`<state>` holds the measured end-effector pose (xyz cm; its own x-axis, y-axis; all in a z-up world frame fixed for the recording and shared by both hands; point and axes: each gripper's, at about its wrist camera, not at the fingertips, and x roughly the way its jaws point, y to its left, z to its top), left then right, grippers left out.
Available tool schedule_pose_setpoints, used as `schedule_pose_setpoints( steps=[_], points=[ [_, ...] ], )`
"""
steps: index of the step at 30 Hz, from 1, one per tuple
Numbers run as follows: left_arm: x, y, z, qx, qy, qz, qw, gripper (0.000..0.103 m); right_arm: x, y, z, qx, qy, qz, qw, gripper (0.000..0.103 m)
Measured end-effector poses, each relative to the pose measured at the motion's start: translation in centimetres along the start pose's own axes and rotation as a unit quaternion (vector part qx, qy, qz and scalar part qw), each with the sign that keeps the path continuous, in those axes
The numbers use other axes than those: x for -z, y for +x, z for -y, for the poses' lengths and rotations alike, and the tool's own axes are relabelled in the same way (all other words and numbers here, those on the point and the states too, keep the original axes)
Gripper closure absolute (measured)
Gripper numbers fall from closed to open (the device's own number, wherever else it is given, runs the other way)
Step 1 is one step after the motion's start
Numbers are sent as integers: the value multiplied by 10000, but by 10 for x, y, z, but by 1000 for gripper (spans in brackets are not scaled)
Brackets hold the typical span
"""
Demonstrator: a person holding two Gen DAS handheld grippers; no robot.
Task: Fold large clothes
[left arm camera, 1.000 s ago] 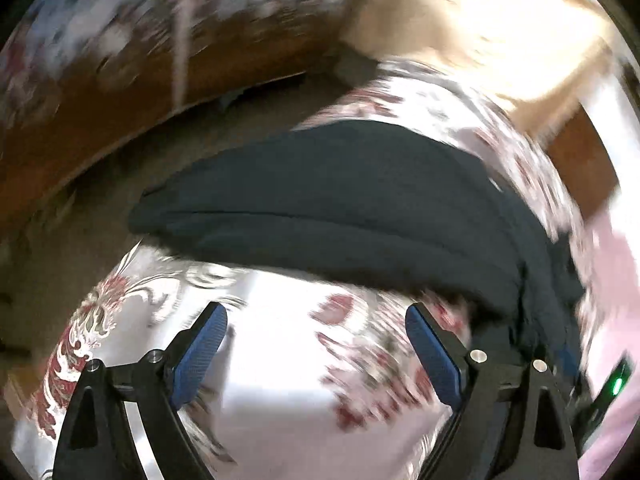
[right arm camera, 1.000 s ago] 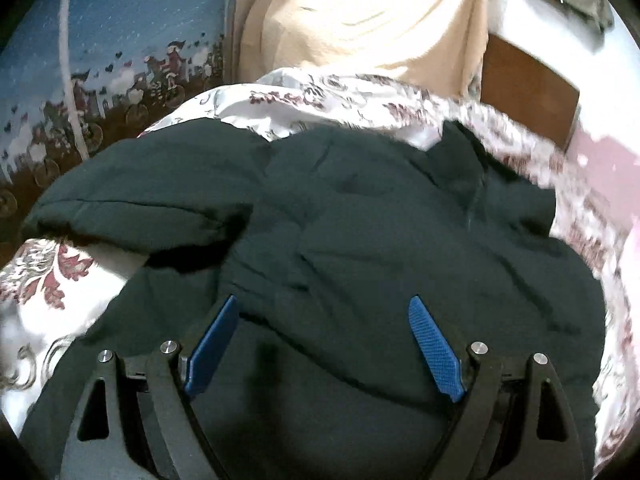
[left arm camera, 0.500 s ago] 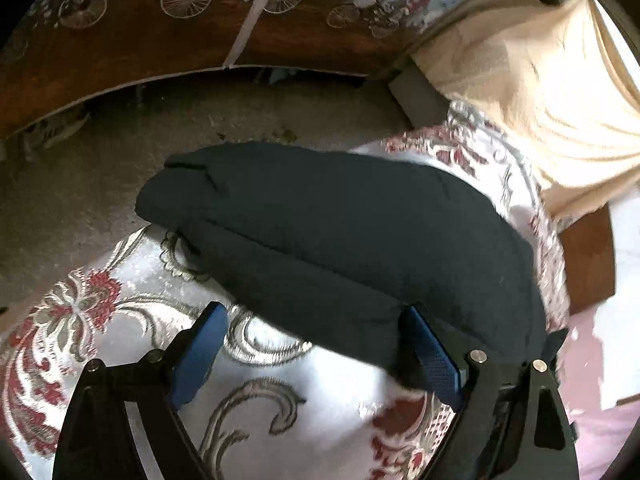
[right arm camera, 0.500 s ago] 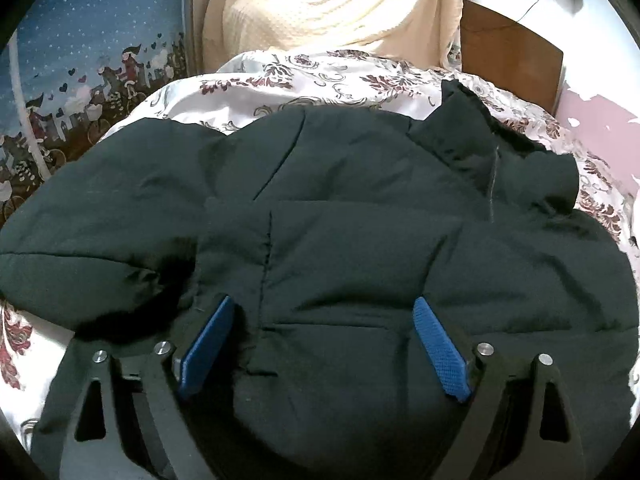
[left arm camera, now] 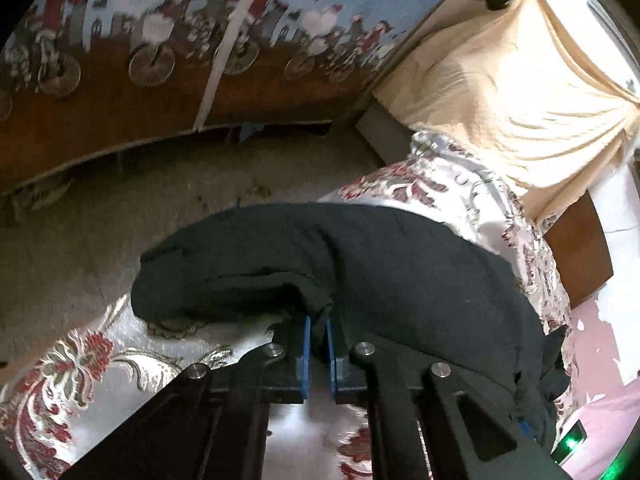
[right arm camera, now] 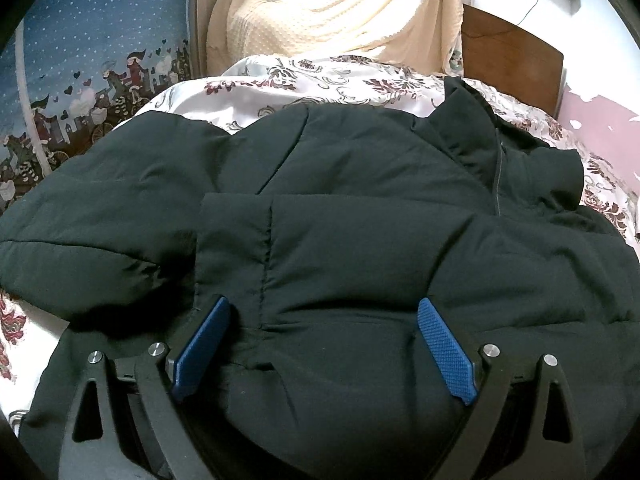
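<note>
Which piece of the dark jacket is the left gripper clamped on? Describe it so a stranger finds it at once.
Start at the bed with the floral bedspread; the dark padded jacket lies across it. Its sleeve reaches toward the bed's edge by the floor. The left gripper is shut on that sleeve's lower fabric edge, the only part pinched between blue pads.

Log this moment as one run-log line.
left gripper: shut on jacket sleeve edge | right gripper: opening, over jacket body | surface: floral bedspread
</note>
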<state>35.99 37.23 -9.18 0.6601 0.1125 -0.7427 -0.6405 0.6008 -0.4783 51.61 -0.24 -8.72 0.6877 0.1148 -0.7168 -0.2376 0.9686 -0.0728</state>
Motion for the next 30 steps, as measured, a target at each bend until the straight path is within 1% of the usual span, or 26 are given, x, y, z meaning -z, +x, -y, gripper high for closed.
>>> schedule_pose_setpoints(
  steps=[1,3,5,8,11,14,16,20,22,25,27,30],
  points=[
    [-2,-6,3,28,75,89,9999,97,0,-2,1,-41,34,25,10000,11],
    [-4,-19,12,32,287,286,9992,97,-1,-14,8,-202,204,208,9994,11],
    [-5,-33,24,40,474,473,9977,97,1,-26,13,-248,324,337,9986,11],
    [-5,-56,46,110,759,764,9941,97,4,-41,21,-349,353,351,9982,11],
    [-2,-82,78,216,1164,1064,9872,97,7,-58,30,-346,267,363,9984,11],
    [5,-103,105,372,1476,1257,9803,97,9,-76,45,-344,230,361,9985,11],
    [14,-119,131,489,1783,1403,9727,97,10,-88,56,-350,259,419,9982,11],
    [32,-138,171,721,2189,1531,9610,97,7,-111,84,-321,331,501,9977,11],
    [44,-145,192,839,2429,1581,9534,97,8,-121,97,-276,342,556,9975,11],
    [67,-152,226,1017,2818,1575,9410,98,11,-137,120,-186,349,640,9972,11],
    [81,-155,242,1104,3010,1552,9344,98,14,-144,133,-121,358,677,9970,11],
    [107,-158,272,1232,3347,1513,9219,98,20,-156,152,-65,450,716,9964,11]
  ],
)
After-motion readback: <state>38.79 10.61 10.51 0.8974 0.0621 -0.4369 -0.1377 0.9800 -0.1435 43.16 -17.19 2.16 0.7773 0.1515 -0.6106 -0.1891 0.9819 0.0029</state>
